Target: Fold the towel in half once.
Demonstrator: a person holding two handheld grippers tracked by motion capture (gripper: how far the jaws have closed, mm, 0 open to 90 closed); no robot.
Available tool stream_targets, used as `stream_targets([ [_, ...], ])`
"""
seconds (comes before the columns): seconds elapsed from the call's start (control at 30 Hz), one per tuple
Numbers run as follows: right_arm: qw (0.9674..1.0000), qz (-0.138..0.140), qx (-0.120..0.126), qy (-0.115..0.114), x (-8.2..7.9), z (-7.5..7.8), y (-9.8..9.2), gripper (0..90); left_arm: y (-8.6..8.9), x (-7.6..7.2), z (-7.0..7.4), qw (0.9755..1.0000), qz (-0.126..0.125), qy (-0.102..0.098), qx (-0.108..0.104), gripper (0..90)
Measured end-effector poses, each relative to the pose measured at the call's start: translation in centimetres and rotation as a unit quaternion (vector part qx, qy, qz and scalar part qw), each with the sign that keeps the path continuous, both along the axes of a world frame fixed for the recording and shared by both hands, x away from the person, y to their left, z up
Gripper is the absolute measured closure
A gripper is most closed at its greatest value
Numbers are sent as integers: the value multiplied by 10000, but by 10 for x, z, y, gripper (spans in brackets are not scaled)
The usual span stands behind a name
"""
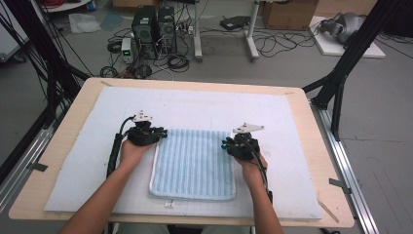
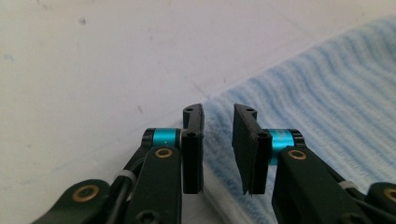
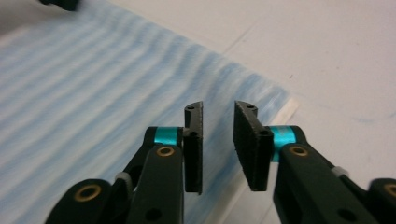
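Note:
A blue-and-white striped towel (image 1: pixel 192 163) lies flat on the white mat (image 1: pixel 204 105). My left gripper (image 1: pixel 162 132) rests at the towel's far left corner, pointing right. In the left gripper view its jaws (image 2: pixel 218 116) stand a narrow gap apart, with the towel's corner (image 2: pixel 317 102) lying just under and beyond them; the pads are not pressing on it. My right gripper (image 1: pixel 225 144) is at the towel's far right corner, pointing left. Its jaws (image 3: pixel 218 112) are likewise a little apart above the towel's edge (image 3: pixel 93 93), with nothing pinched.
The mat covers most of a wooden table (image 1: pixel 322 146), with bare mat on all sides of the towel. A small white tag (image 1: pixel 169 204) lies near the towel's front edge. Black frame posts (image 1: pixel 341 83) stand at the table's sides.

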State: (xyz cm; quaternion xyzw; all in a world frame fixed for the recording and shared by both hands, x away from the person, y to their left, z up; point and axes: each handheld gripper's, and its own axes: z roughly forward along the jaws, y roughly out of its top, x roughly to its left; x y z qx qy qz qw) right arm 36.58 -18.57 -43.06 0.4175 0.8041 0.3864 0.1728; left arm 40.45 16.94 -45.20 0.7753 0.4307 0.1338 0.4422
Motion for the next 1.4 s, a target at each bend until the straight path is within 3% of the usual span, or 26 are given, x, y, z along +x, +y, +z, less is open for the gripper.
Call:
stream_targets([
  [0.1,9989,-201,-382,186,17,-9,4,755,1,1,0,10000,54,31,-40,756],
  [0.17,9986,-355,-317,222,22,-12,0,757,2,1,0,9999,61,58,-55,763],
  [0.23,9974,-541,-443,168,21,-11,-4,739,3,1,0,9999,53,78,-80,761],
  [0.33,9976,-580,-258,264,20,-9,-10,724,5,1,-1,9997,32,112,-234,715],
  [0.43,9990,-438,88,49,10,-2,-19,668,11,-1,3,9995,-61,17,-307,620],
  [0.5,9989,-402,207,-147,0,4,-26,612,19,-6,8,9978,-214,-51,-623,619],
  [0.57,9984,-383,354,-233,-10,9,-34,535,28,-13,13,9955,-316,-285,-848,601],
  [0.67,9973,-428,538,-245,-25,13,-49,460,44,-26,15,9925,-258,-393,-1128,466],
  [0.77,9971,-516,481,-291,-37,13,-60,359,55,-39,15,9892,-190,-608,-1317,318],
  [0.83,9969,-571,416,-335,-43,12,-64,289,58,-47,17,9881,-109,-756,-1336,184],
  [0.87,9969,-584,397,-348,-46,11,-65,265,60,-51,18,9874,-128,-805,-1360,166],
  [0.97,9972,-540,277,-432,-52,7,-66,172,64,-58,21,9876,-138,-824,-1326,167],
  [1.07,9978,-376,297,-452,-58,4,-68,118,65,-64,24,9855,-164,-965,-1387,167],
  [1.2,9969,-454,299,-575,-59,4,-75,114,65,-67,24,9833,-220,-1049,-1471,168],
  [1.4,9944,-628,449,-728,-59,6,-81,112,64,-67,20,9852,-252,-975,-1390,176],
])
